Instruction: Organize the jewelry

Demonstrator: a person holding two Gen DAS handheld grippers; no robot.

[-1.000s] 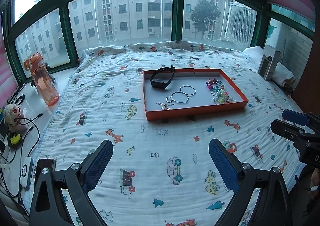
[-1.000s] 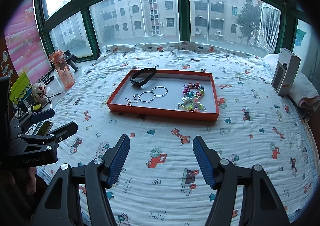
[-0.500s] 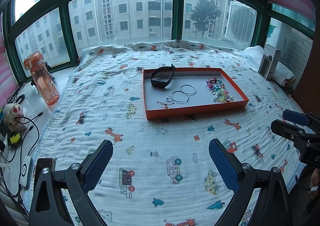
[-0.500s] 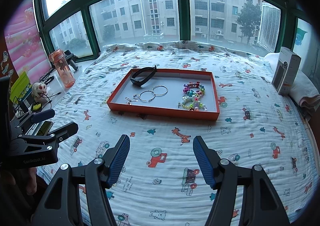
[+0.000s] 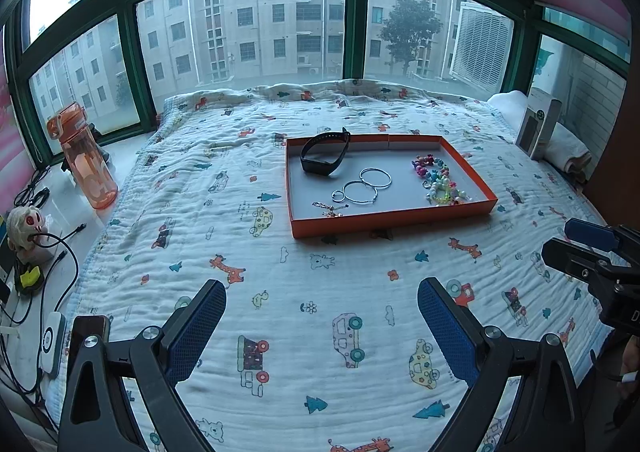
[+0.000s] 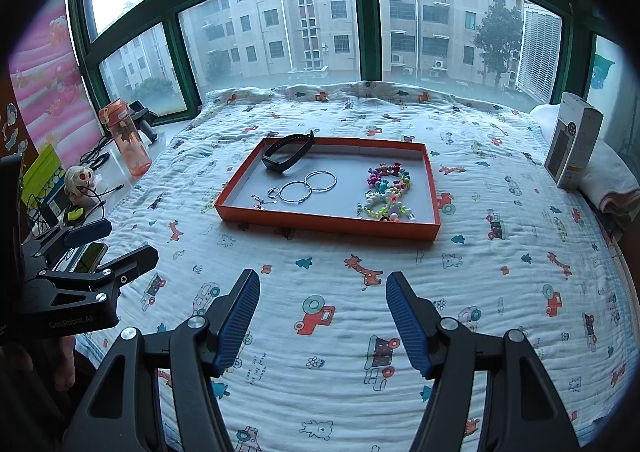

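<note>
Hovering low over the patterned bedspread point(image 5: 320, 292), left tool point(image 5: 322, 326) and right tool point(image 6: 322, 318) both gaping wide and carrying nothing, short of the orange tray point(image 5: 394, 219). Changing hardly at all against the frames of a second ago: same poses, same spread of fingers, tray contents lying as before. Resting inside the tray: black band point(image 5: 325, 158) at the far left corner, silver hoops point(image 5: 362, 186) mid-tray, small chain piece point(image 5: 329, 209) near the front wall, beaded bracelets point(image 6: 386, 192) on the right. Fitting either a pause ahead of sorting or a pull-back after it, with no telling which.
</note>
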